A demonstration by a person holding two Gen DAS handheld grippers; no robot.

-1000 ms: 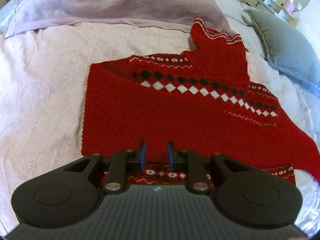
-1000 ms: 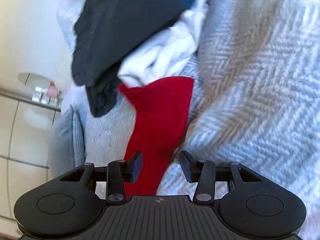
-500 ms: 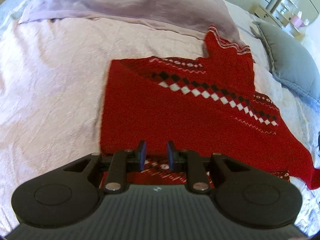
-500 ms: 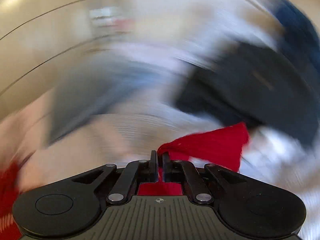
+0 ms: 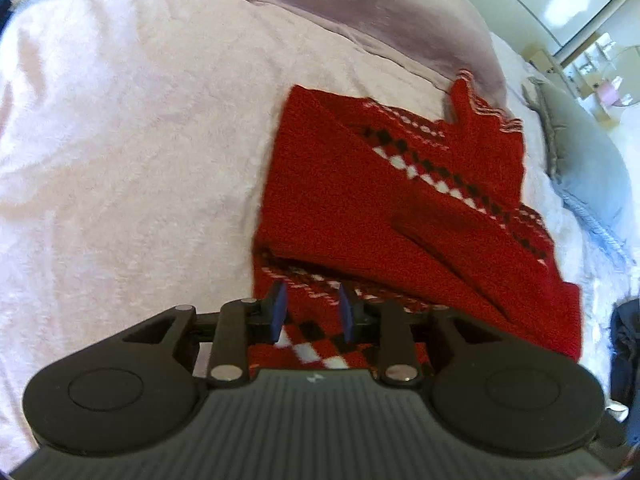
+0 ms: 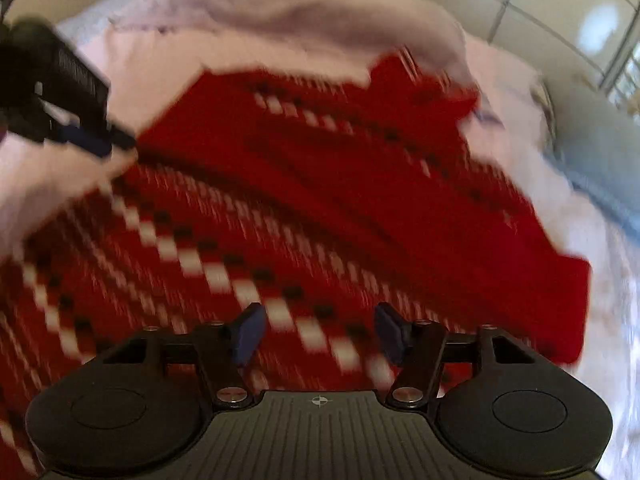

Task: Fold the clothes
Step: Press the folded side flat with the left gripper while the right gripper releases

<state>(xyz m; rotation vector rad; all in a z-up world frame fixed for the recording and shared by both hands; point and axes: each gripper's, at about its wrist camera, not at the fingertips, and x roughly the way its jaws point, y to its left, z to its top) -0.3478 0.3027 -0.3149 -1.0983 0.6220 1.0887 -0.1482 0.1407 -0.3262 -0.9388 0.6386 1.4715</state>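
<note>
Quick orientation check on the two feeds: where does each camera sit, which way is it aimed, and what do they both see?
Left wrist: on the left gripper, angled down at the red sweater on the pink bedspread; its own jaws show, apart, just opened further, sweater hem between them.
Right wrist: on the right gripper, angled down over the same sweater, blurred; its own jaws show, wide, just opened, gripping nothing; the left gripper shows upper left.
Shared: sweater, bedspread, grey pillow.

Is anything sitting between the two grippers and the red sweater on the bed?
Nothing visible does. The left gripper and right gripper hang with jaws apart directly over the red sweater, which lies bare on the pink bedspread. Both have just been opening, gripping nothing.
</note>
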